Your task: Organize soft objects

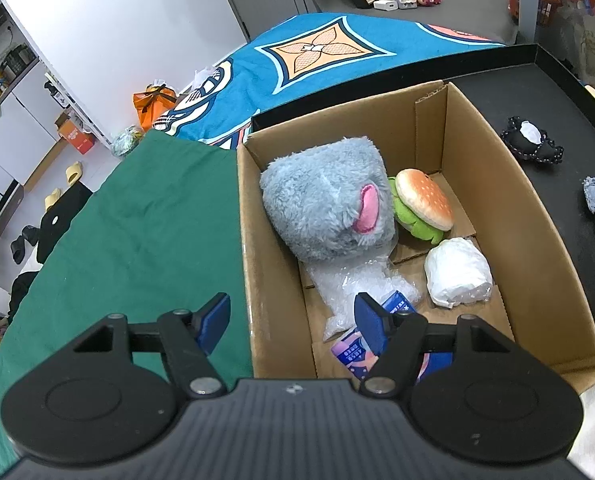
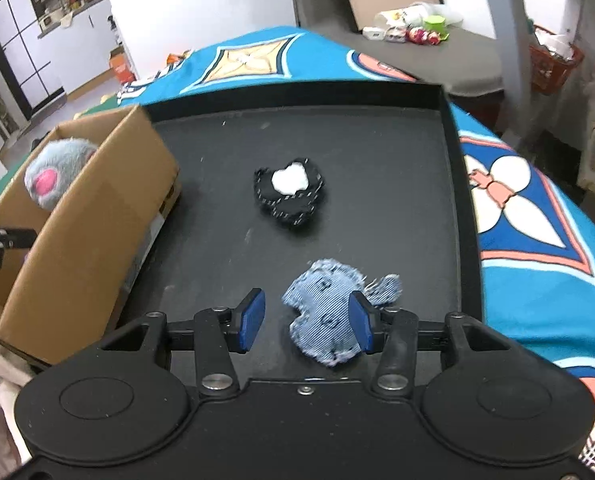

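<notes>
Nearby, on the black tray, a frayed blue denim soft piece lies flat, its fringed edge ragged and its cloth printed with small marks. The right gripper hangs over it with its jaws spread; the denim lies between the blue pads, and whether the far pad touches it cannot be told. Farther up the tray sits a black stitched pouch with white stuffing showing at its top.

At the tray's left stands an open cardboard box, already holding a grey plush toy with a pink ear, a plush hamburger, a white wrapped bundle, a bubble-wrap bag and blue-and-pink tissue packs. The left gripper hovers at the box's near corner, jaws spread and empty, one pad outside the wall and the other inside.

Underneath, a green cloth and a teal patterned blanket cover the surface. Beyond are white walls, slippers on the floor and clutter on a grey ledge.
</notes>
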Demonstrator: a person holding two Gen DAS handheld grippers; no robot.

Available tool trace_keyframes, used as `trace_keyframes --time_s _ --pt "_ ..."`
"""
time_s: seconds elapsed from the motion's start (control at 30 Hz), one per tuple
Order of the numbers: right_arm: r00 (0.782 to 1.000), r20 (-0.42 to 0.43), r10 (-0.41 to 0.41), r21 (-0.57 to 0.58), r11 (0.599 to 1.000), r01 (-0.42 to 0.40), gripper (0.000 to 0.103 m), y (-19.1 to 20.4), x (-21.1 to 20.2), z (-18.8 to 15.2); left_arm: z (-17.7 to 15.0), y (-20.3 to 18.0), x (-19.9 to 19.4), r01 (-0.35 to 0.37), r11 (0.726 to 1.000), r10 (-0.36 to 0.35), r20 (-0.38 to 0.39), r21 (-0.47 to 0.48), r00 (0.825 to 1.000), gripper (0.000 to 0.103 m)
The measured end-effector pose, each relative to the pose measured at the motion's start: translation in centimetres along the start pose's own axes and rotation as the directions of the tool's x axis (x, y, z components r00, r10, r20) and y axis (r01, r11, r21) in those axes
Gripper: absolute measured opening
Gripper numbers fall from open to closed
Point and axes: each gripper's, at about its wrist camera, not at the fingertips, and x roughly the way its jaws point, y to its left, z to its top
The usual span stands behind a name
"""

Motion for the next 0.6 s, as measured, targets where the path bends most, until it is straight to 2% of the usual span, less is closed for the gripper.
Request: trace_keyframes --time_s 0.37,0.47,0.57,0.6 --pt "0.997 -0.003 -0.081 -0.055 0.995 0.081 0.049 0.9 1.5 -0.5 0.0 0.0 0.3 -0.005 1.000 0.005 -0.006 0.004 1.000 0.067" --pt "0.994 -0.001 -0.105 -0.083 0.991 0.105 0.045 1.2 1.8 -0.8 0.1 -0.1 0.4 -0.007 1.000 0.007 -0.008 0.007 1.000 0.067" --pt "0.990 0.010 -0.143 -0.124 0.982 0.143 0.030 1.4 1.8 -1.1 0.2 -0.1 0.4 -0.007 1.000 0.007 -0.010 0.005 1.000 0.067" --pt "0.988 0.012 -0.154 -0.134 0.979 0.154 0.030 1.4 1.8 -1.0 0.2 -0.1 0.3 -0.007 1.000 0.007 -0.010 0.006 1.000 0.067"
